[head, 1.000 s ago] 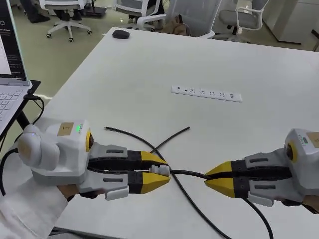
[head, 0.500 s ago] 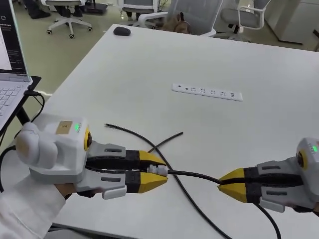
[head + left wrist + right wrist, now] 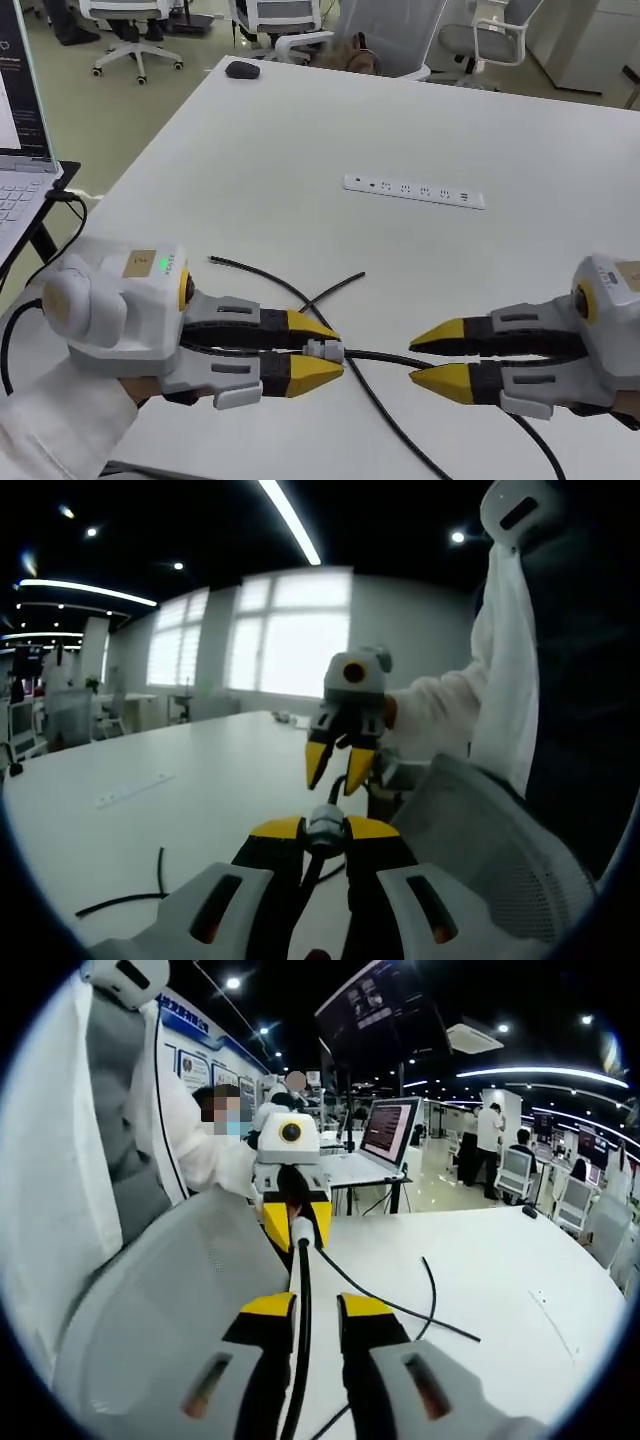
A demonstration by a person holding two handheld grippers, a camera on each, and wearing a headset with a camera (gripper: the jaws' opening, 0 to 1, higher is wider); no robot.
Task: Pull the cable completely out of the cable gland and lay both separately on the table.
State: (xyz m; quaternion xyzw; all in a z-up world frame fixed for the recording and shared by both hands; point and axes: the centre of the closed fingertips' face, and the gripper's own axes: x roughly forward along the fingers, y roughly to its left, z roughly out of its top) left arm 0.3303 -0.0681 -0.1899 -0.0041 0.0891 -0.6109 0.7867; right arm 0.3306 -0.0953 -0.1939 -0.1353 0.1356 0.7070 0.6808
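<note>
Evidently anchoring gland (image 3: 321, 350) with left gripper (image 3: 335, 352) clamped on it; holding right gripper (image 3: 414, 362) jaws apart around cable (image 3: 378, 356), ready to grip and pull.

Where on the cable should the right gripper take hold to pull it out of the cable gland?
Grip the straight stretch of cable emerging from the cable gland, which the left gripper clamps. Come from the right, in line with it: the open right gripper straddles it there, so closing should give a straight pull.
</note>
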